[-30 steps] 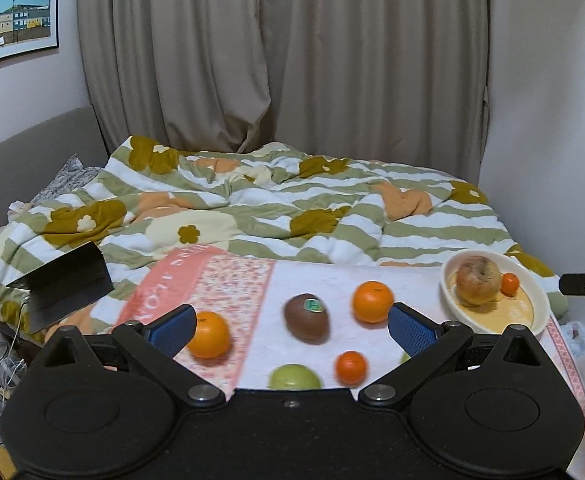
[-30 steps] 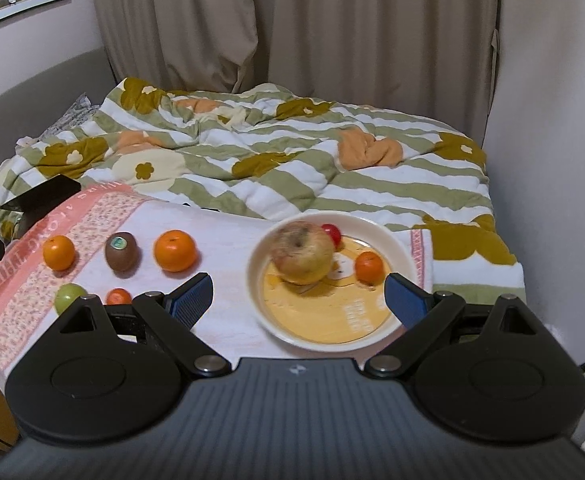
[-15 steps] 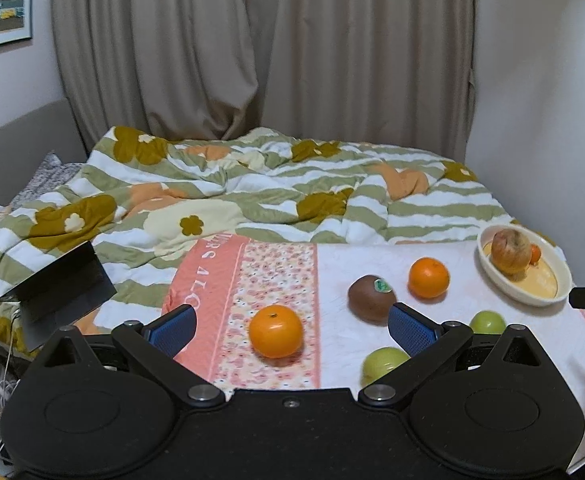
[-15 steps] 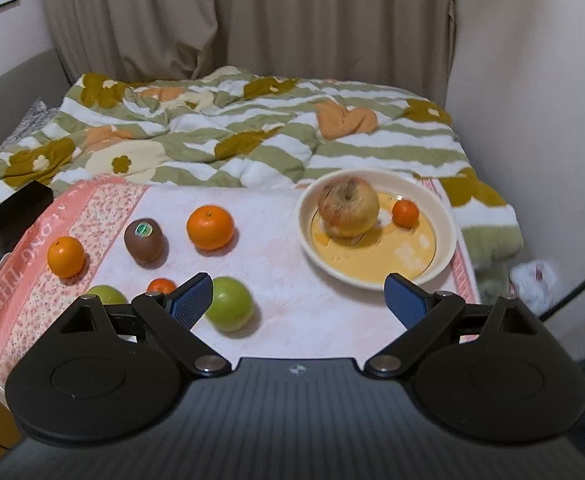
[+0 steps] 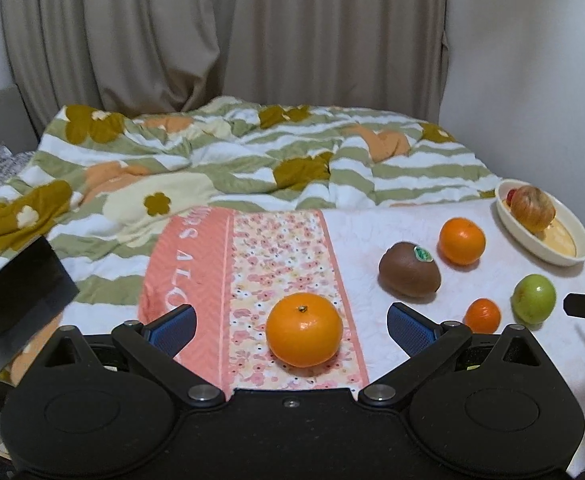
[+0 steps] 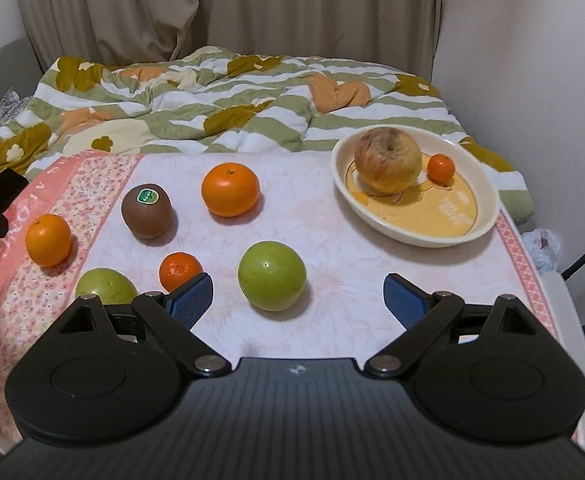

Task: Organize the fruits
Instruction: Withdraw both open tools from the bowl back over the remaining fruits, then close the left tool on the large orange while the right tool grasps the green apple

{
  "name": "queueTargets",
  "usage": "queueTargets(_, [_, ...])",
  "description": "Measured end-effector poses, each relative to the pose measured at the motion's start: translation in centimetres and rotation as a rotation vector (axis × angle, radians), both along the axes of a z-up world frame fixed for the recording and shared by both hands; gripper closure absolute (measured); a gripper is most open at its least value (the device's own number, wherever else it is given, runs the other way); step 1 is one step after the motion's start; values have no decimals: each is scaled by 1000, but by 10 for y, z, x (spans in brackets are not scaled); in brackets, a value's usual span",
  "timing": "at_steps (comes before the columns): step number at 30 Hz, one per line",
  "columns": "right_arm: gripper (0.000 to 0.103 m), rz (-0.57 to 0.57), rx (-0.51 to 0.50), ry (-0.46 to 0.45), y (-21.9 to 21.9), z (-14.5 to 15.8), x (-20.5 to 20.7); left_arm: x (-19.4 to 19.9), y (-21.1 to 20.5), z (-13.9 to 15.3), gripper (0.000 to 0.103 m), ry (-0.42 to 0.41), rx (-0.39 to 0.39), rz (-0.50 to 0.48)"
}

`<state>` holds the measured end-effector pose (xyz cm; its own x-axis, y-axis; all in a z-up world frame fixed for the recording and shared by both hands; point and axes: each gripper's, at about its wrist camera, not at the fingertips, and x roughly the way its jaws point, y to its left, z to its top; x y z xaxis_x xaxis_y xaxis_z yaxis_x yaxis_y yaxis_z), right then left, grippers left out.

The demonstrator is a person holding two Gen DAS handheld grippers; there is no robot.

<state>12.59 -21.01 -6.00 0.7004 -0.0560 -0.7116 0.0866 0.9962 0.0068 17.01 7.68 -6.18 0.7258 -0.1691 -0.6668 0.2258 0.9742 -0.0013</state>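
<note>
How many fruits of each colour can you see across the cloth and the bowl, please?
Orange: 5 (orange, orange, mandarin, and a small mandarin in the bowl)
Green: 2 (green apple, green apple)
Brown: 1 (kiwi)
Red-yellow: 1 (apple in the bowl)
Red: 1 (small red fruit behind that apple)
Total: 10

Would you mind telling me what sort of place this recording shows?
Most likely a home bedroom: a bed with a rumpled green-striped floral quilt, beige floor-length curtains behind it, and a pink floral cloth-covered table with loose fruit and a cream ceramic bowl.
</note>
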Motion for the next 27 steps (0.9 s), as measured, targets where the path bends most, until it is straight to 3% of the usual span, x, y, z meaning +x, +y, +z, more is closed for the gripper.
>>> queueTargets(13, [0,-14,40,39,1,-39,30,38,-10,-45,11,102,-8,-14])
queueTargets(15, [2,-13,48,42,1,-42,32,42,-11,-48,20,112,-8,-14])
queueTargets(17, [3,-12,53,46,0,-44,35,45,-12,-52,37,132,-10,-12])
queueTargets(21, [3,-13,61,47,0,-46,39,47,-13,-54,39,135,-4,-23])
queueTargets(27, [17,-4,72,59,3,-50,45,44,-12,-54,39,134,-4,-24])
